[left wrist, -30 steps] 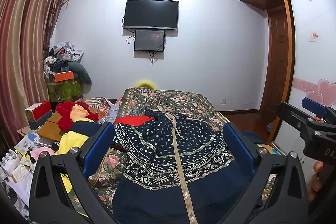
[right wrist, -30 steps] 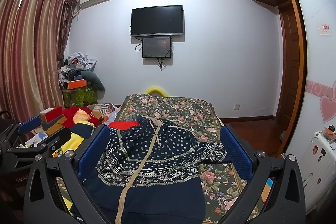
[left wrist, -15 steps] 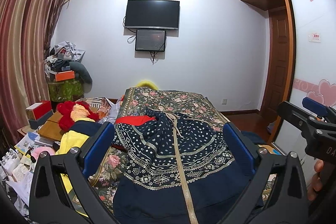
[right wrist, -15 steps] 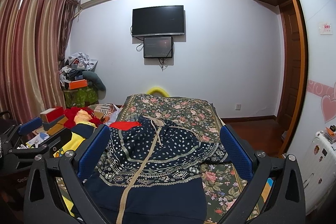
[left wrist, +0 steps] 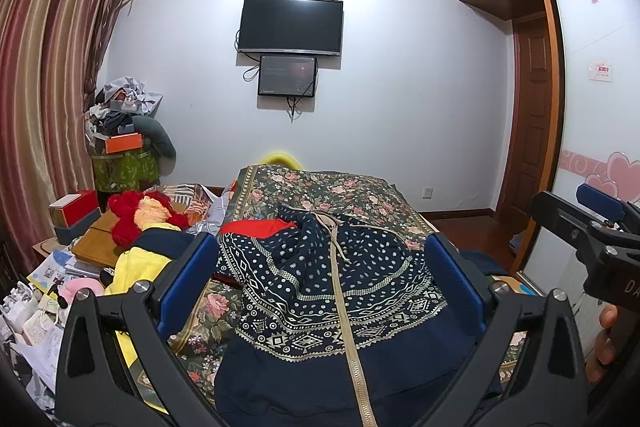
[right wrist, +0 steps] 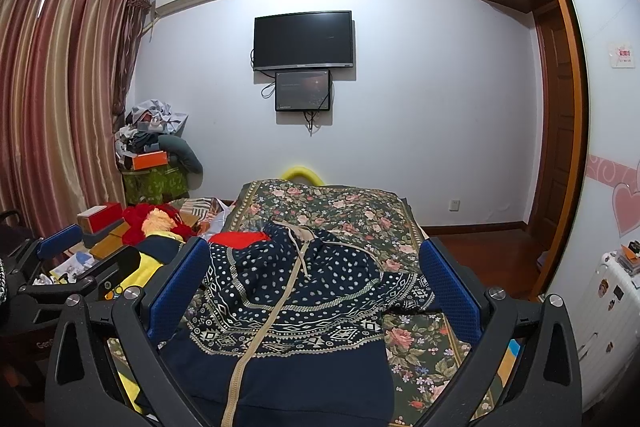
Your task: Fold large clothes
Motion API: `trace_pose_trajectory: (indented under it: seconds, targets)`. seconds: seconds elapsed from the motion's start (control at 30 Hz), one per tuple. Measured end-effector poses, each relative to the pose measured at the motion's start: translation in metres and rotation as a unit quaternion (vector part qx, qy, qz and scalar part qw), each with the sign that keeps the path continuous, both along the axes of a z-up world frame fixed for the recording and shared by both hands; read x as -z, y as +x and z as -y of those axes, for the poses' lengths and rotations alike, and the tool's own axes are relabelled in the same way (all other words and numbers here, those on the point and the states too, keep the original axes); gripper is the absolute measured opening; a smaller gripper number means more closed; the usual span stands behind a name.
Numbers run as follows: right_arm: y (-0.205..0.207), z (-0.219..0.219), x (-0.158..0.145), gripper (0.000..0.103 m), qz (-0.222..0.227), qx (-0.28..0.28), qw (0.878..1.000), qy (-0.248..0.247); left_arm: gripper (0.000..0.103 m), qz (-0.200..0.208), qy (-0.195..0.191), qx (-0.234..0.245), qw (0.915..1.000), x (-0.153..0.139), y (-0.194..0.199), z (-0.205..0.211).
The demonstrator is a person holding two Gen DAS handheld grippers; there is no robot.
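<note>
**Both grippers open above the hooded jacket**

While the navy patterned zip jacket (left wrist: 320, 291) lies spread on the floral bedspread (left wrist: 320, 187), you hold the left gripper (left wrist: 320, 283) and the right gripper (right wrist: 314, 283) above it, jaws wide apart, gripping nothing. Red cloth (left wrist: 256, 227) peeks out beside the hood.

the zip-up hoodie (left wrist: 320, 291) is navy, with white polka dots across its upper part, cream geometric diamond bands below, a plain navy hem and a beige zipper. the bedspread (left wrist: 340, 191) under it is dark green with pink roses and a patterned gold border. a red garment (left wrist: 252, 227) shows at the hoodie's left edge. the gripper pads (left wrist: 188, 275) are blue on black frames. the curtains (right wrist: 52, 99) are striped maroon and gold.
</note>
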State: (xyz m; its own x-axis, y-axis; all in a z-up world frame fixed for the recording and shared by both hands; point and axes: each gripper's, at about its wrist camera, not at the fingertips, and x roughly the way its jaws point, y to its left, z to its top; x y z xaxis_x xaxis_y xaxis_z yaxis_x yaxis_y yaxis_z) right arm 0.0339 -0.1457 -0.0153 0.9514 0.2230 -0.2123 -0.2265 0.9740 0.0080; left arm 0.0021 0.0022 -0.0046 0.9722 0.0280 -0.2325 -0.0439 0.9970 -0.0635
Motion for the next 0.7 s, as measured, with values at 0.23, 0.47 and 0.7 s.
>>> trace_pose_trajectory:
  seconds: [0.23, 0.47, 0.7]
  targets:
    - [0.0001, -0.0004, 0.0002, 0.103, 0.000, 0.000, 1.000, 0.000, 0.103, -0.001, 0.001, 0.000, 1.0000, 0.0000, -0.0006, -0.0011]
    - [0.0002, -0.0007, 0.0003, 0.103, 0.000, 0.000, 1.000, 0.000, 0.103, -0.002, 0.003, -0.002, 1.0000, 0.0005, -0.0003, -0.0008]
    - [-0.0008, -0.0021, 0.0009, 0.103, 0.000, 0.000, 1.000, -0.001, 0.103, -0.003, 0.003, -0.002, 1.0000, 0.0009, -0.0005, -0.0013]
